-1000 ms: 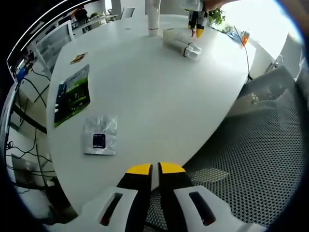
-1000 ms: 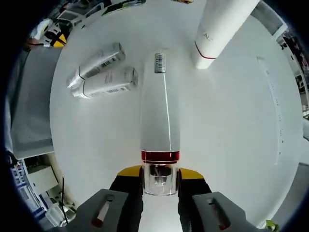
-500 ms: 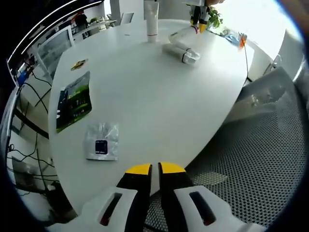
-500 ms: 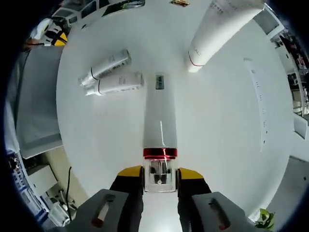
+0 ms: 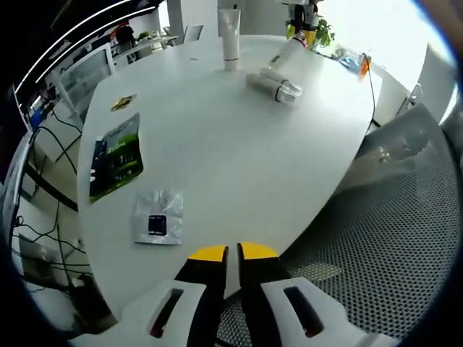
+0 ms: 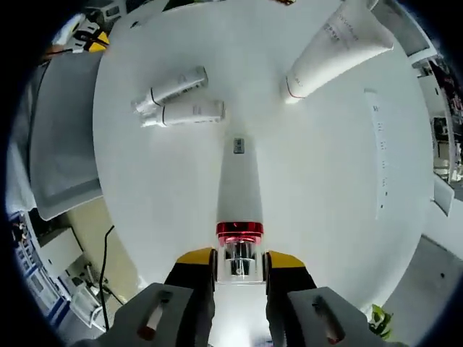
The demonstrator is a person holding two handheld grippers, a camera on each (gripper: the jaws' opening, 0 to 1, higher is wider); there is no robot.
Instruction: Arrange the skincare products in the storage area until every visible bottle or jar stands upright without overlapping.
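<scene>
My right gripper [image 6: 239,262] is shut on the clear cap of a white bottle with a red band [image 6: 239,189], held high above the white table [image 6: 325,181] with its base pointing down. From the left gripper view, this bottle [image 5: 289,53] hangs tilted under the right gripper [image 5: 302,13] at the table's far end. Two white bottles [image 6: 179,100] lie side by side on the table, also seen as a pair [image 5: 274,85]. A white tube [image 6: 337,49] stands on its cap; it is upright [image 5: 229,32]. My left gripper [image 5: 226,253] is shut on nothing at the table's near edge.
A green packet [image 5: 116,155], a silver sachet [image 5: 158,217] and a small yellow card [image 5: 121,103] lie on the table's left part. A grey mesh chair [image 5: 376,238] stands to the right of the near edge. Cables [image 5: 43,188] hang off the left side.
My right gripper has risen with the red-banded bottle, so the table and the lying bottles look smaller beneath it. The left gripper has barely moved.
</scene>
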